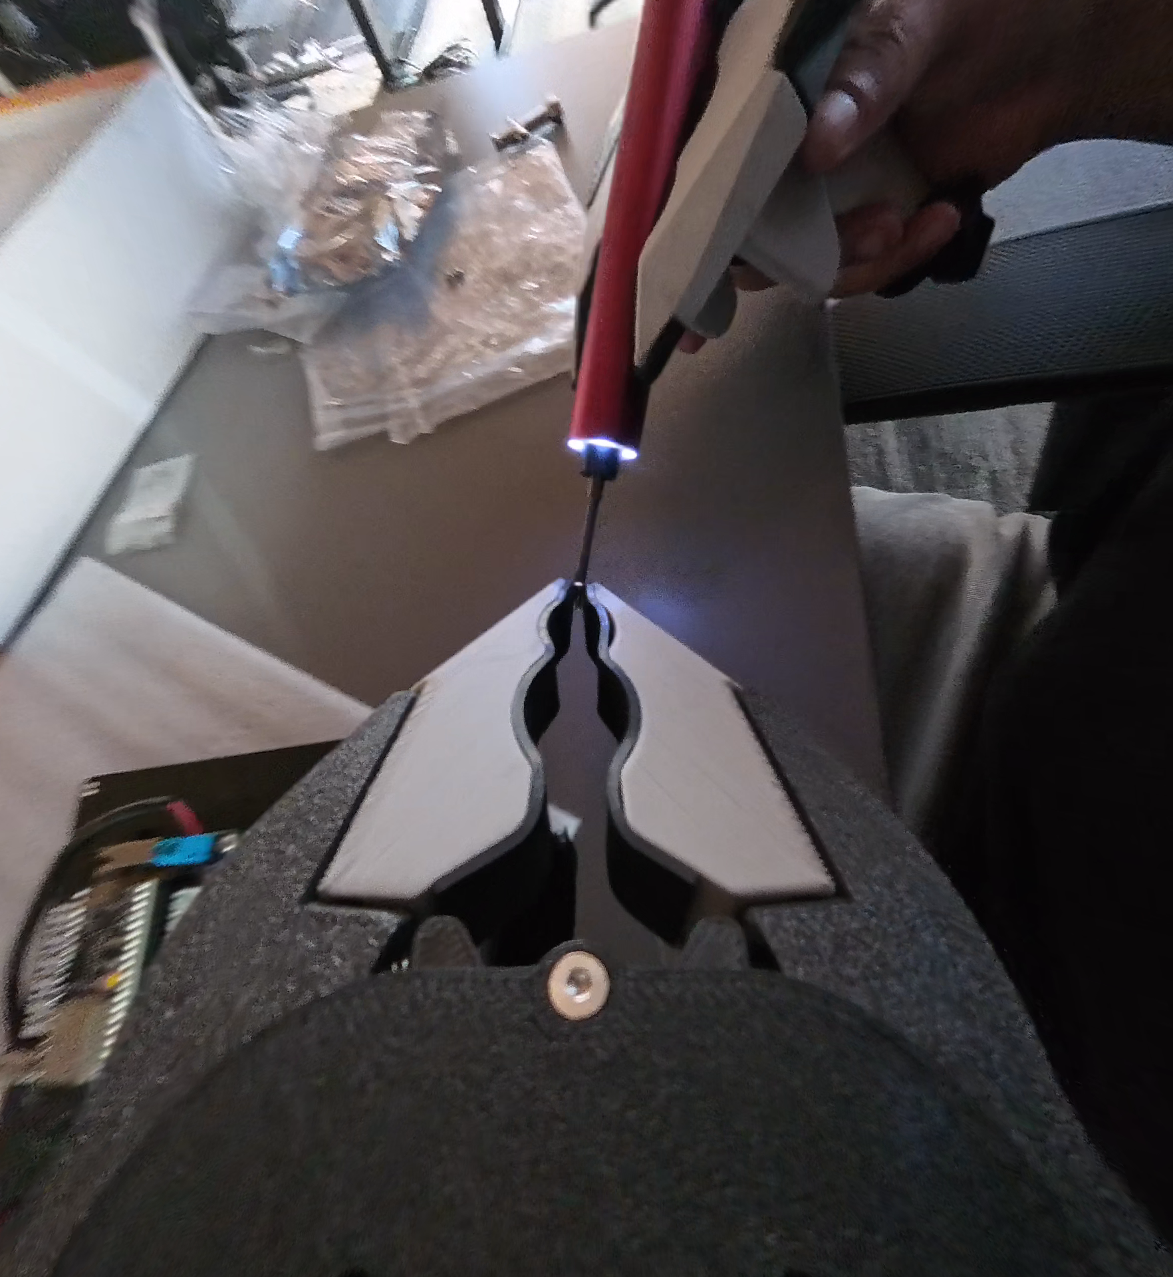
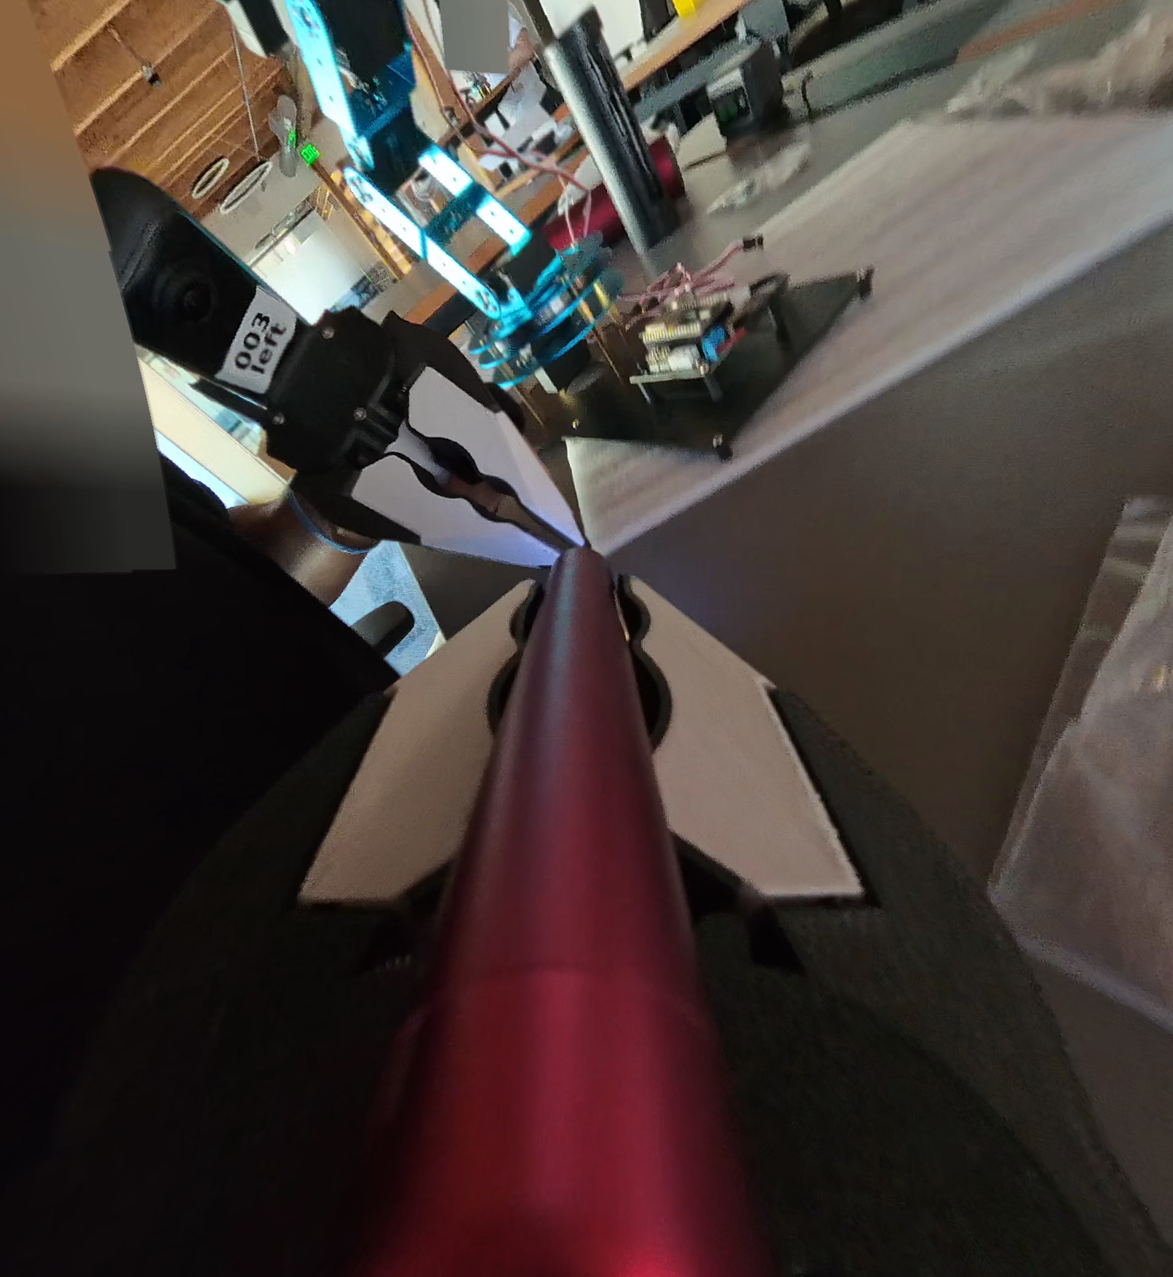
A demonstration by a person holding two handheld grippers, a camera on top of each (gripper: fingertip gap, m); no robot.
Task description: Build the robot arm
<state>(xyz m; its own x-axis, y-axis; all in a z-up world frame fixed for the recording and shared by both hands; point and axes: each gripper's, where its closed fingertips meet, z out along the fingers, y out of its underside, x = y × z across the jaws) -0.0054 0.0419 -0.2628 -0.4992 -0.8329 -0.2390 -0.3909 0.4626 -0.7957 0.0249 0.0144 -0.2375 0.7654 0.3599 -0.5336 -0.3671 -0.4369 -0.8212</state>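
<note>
My left gripper [image 1: 578, 596] is shut, its tips pinching the thin dark bit [image 1: 590, 525] of a red electric screwdriver [image 1: 628, 242]. A lit white ring [image 1: 603, 448] glows at the screwdriver's nose. My right gripper [image 2: 577, 601] is shut on the red screwdriver body [image 2: 570, 898], which runs forward between its white fingers [image 2: 722, 760]. In the right wrist view the left gripper [image 2: 559, 542] meets the screwdriver's tip from the left. A hand [image 1: 984, 103] holds the right gripper's handle at the upper right of the left wrist view.
A blue acrylic robot arm [image 2: 432, 228] and a circuit board [image 2: 694, 332] stand on a black base plate [image 2: 812, 297] on the grey table [image 2: 915, 228]. The board also shows in the left wrist view [image 1: 107, 933]. Silvery bags [image 1: 418, 276] lie beyond. A grey mesh chair [image 1: 1053, 290] is at the right. Tip to tip, the grippers are about 6 cm apart. It is some 20 cm from my left tips to the black base plate [image 2: 812, 297].
</note>
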